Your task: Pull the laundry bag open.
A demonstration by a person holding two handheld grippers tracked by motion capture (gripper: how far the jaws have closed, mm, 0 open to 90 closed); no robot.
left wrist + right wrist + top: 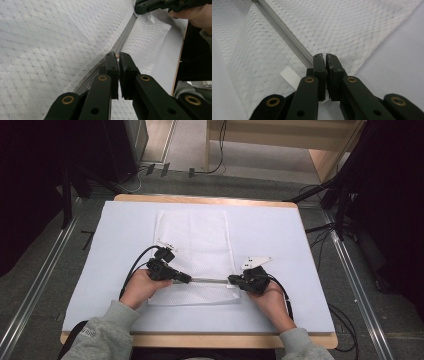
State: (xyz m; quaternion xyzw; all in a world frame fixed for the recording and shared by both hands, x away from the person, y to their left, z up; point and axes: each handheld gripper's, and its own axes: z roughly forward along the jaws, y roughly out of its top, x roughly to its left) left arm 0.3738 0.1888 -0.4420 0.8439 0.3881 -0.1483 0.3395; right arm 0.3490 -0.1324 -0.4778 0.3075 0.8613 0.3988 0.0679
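Fingers, left: left gripper is pinched narrow on something small and coppery at the zipper, most likely the slider pull.
Fingers, right: right gripper is clamped tight on the bag's end where the zipper stops, next to a white ribbed tab.
Bag: white mesh bag lies flat mid-desk on a pale sheet, with the zipper running across its near end between both grippers.
Why held so: looks like one end gets anchored so the track stays taut while the other works the slider, though that's just a guess.
Writing: small print on the person's grey sleeve, too tiny to read. No brand seen elsewhere.
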